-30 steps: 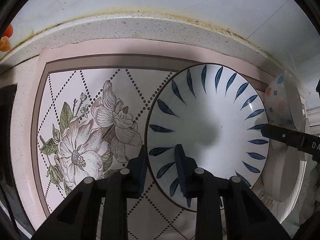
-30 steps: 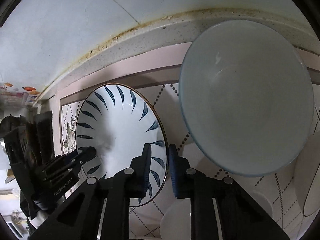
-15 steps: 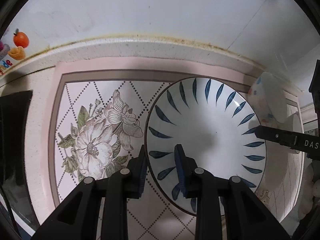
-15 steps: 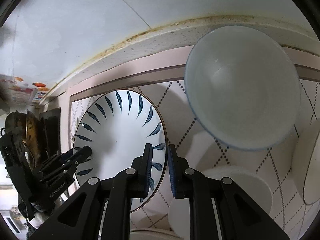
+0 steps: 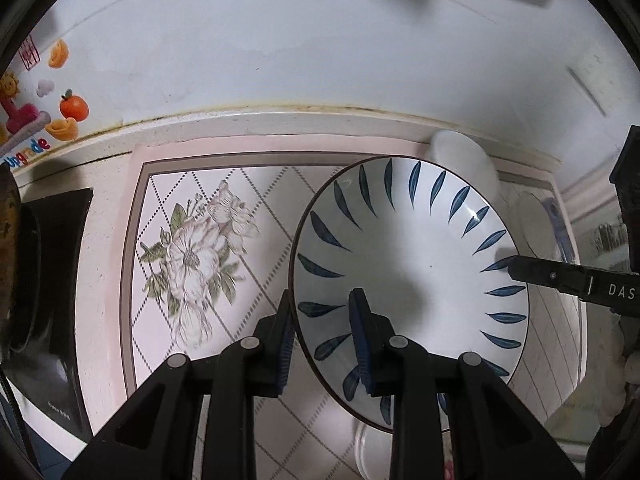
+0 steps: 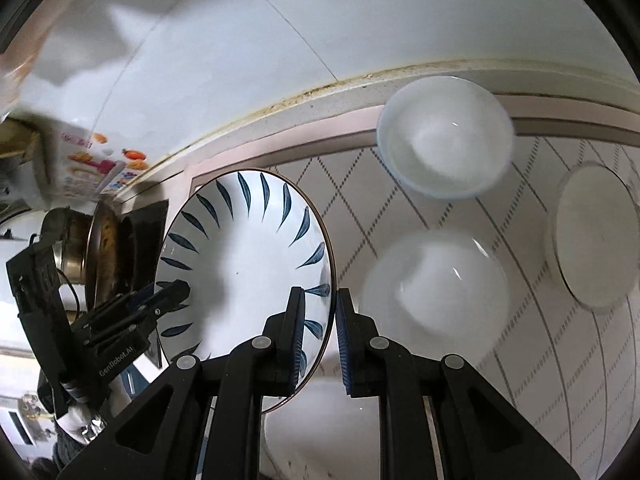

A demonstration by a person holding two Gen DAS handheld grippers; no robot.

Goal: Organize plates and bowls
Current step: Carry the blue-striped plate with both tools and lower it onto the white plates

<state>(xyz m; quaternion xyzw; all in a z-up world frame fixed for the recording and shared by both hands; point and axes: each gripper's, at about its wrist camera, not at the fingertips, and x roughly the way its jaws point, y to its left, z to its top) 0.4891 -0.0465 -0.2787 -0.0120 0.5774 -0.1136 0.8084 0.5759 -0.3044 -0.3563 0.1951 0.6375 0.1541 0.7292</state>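
A white plate with blue leaf strokes (image 5: pixel 400 248) hangs tilted above the floral mat (image 5: pixel 192 248), held at two opposite rims. My left gripper (image 5: pixel 320 300) is shut on its left rim, one pad inside the plate and one outside. My right gripper (image 6: pixel 321 294) is shut on the opposite rim of the same plate (image 6: pixel 248 248). From the left wrist view, the right gripper's fingers (image 5: pixel 552 278) reach in from the right edge. Below on the mat lie a blue-rimmed white bowl (image 6: pixel 444 144), a second white bowl (image 6: pixel 436 288) and a small white plate (image 6: pixel 596 236).
The tiled wall with fruit stickers (image 5: pixel 68 108) rises behind the counter's back edge. A black surface (image 5: pixel 52 280) and a brass-coloured pan (image 6: pixel 104 248) lie to the left of the mat. Another white dish (image 5: pixel 372 452) sits under the lifted plate.
Both grippers have risen with the leaf plate held between them. The mat, bowls and counter edge now look smaller and farther below, and more of the wall shows.
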